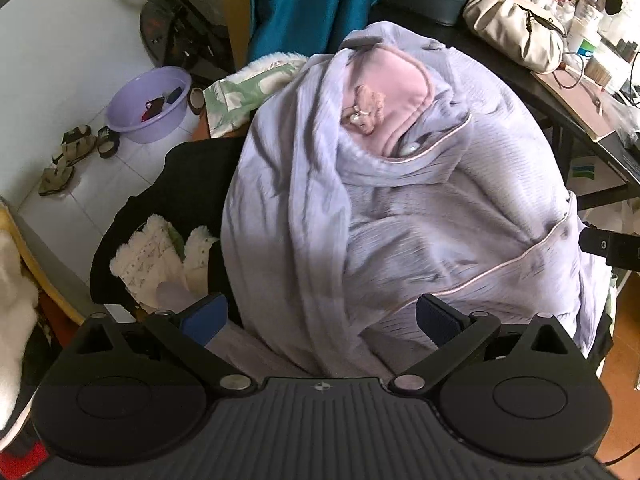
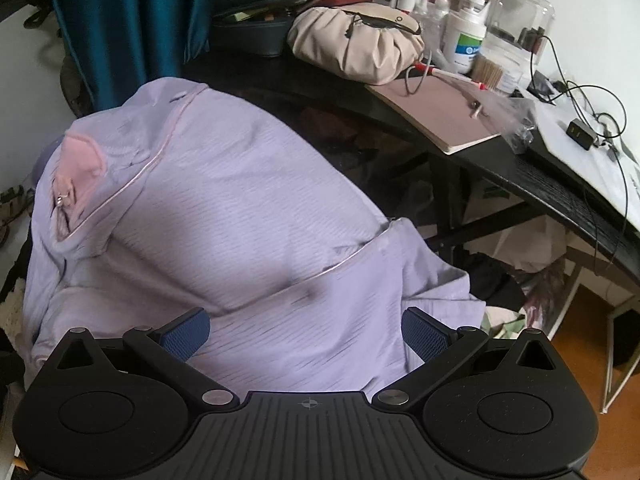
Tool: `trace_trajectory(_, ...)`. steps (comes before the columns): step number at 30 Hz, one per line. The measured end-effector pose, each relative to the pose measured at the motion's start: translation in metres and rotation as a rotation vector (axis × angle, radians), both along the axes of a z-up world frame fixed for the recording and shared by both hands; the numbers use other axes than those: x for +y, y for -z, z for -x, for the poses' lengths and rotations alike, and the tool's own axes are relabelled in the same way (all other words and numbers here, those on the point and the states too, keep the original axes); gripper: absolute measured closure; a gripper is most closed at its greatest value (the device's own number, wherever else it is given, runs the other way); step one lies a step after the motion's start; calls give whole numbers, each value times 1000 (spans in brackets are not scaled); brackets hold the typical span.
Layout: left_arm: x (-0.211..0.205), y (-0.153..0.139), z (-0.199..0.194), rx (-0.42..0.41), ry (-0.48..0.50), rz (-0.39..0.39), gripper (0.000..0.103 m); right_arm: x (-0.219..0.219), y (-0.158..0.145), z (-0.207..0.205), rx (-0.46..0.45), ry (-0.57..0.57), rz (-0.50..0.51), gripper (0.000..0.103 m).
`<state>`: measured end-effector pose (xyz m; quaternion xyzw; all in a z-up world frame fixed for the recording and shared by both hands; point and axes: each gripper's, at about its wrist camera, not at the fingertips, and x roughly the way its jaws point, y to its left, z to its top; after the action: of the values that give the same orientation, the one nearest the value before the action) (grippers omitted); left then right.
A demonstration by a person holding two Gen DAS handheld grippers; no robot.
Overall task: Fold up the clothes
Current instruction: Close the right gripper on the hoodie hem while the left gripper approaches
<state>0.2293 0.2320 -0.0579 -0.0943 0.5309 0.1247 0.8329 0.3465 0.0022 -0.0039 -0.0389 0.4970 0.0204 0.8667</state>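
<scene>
1. The floor at left is pale tile; at lower right it turns to orange-brown flooring.
2. A plain white wall stands behind the tiled area.
3. A teal curtain hangs at the back.
4. A lilac plastic basin sits on the tiles, with sandals just beside it.
5. A black exercise machine stands near the wall.
6. A dark surface on black legs runs along the right, crowded with a beige bag, bottles, a pink notebook and black cables.
7. Soft daylight fills the room.
</scene>
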Motion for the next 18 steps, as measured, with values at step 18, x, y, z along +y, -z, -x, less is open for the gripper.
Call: trace_trajectory(18,-25,5,-12,-19,-40,65,1,-35,5,-33,-16,-59,-26,1)
